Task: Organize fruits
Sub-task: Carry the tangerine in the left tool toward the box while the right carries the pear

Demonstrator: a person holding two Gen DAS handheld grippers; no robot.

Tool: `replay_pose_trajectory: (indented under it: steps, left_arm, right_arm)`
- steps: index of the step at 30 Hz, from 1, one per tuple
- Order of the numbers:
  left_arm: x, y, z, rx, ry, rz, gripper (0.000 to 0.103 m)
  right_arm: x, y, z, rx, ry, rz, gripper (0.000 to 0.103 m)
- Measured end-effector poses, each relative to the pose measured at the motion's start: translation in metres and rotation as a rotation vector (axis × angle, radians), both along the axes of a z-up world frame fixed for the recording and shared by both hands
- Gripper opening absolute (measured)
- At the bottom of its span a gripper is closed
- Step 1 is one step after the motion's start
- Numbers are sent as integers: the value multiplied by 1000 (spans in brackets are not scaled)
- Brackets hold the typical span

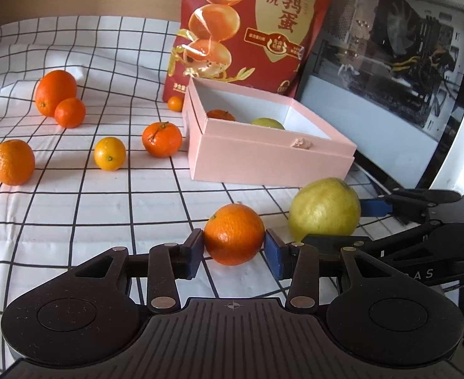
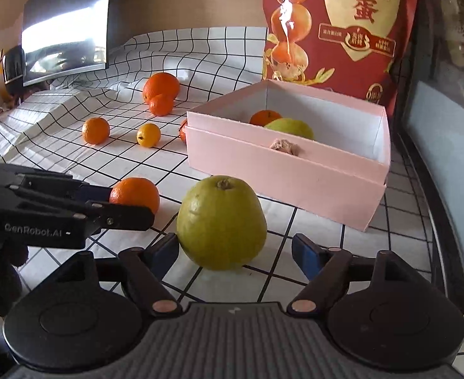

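Note:
My left gripper (image 1: 234,252) has its blue pads against both sides of an orange mandarin (image 1: 233,234) resting on the checked cloth; the mandarin also shows in the right wrist view (image 2: 134,196). My right gripper (image 2: 235,254) is open around a yellow-green pear (image 2: 221,222), its left pad touching and its right pad apart; the pear also shows in the left wrist view (image 1: 325,211). An open pink box (image 1: 263,154) behind them holds a mandarin (image 1: 220,115) and a green fruit (image 1: 267,123).
Several loose oranges and mandarins lie on the cloth at left, among them a big orange (image 1: 55,92) and a yellow one (image 1: 109,153). A red snack bag (image 1: 250,28) stands behind the box. A monitor (image 1: 399,72) stands at right.

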State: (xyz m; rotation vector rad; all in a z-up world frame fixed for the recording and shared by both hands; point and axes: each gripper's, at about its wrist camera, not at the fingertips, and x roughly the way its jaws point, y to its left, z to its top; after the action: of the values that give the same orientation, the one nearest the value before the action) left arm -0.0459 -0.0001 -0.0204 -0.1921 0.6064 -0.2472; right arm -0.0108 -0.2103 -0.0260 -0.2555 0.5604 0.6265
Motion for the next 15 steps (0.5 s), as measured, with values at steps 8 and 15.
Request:
replay_pose_trajectory:
  steps: [8, 15]
  left_arm:
    - [0, 2, -1, -14, 9, 18, 53]
    - [0, -5, -1, 31, 1, 17, 54]
  right_arm:
    - [0, 2, -3, -2, 29, 31, 87]
    - [8, 6, -6, -33, 74, 12, 93]
